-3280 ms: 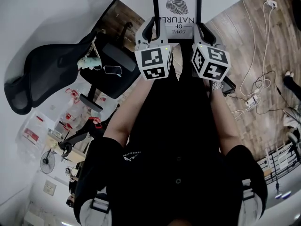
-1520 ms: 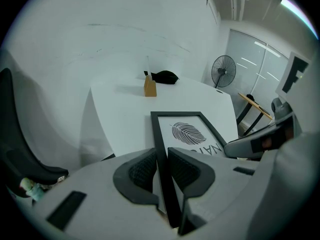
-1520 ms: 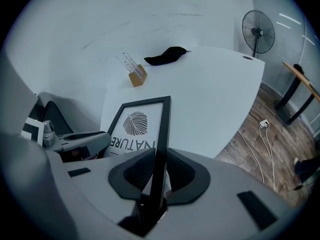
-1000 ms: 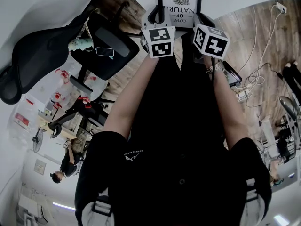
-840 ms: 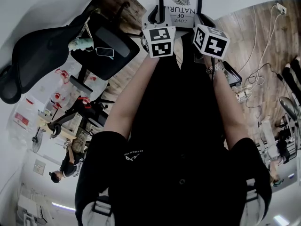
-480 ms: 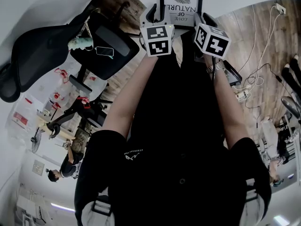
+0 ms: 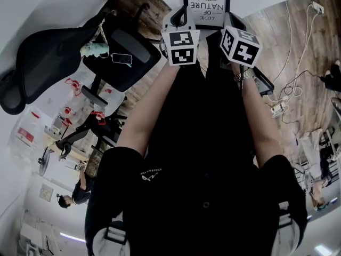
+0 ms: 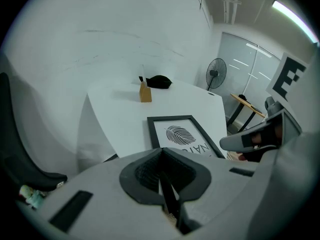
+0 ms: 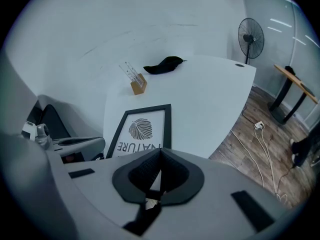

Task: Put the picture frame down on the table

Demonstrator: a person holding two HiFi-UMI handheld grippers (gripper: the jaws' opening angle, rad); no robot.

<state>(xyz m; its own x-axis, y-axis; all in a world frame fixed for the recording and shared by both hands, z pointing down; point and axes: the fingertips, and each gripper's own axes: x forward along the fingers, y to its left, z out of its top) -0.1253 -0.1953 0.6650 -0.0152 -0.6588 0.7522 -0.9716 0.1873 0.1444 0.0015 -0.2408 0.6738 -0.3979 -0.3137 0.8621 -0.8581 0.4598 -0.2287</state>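
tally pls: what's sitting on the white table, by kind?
Picture frame: 1
Small wooden block holder: 1
Black soft item, kind unclear: 1
Total: 3

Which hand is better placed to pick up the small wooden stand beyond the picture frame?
Probably left: the wooden stand sits nearly straight ahead of the left tongs, which just closed empty; from the right tongs it lies off leftward.
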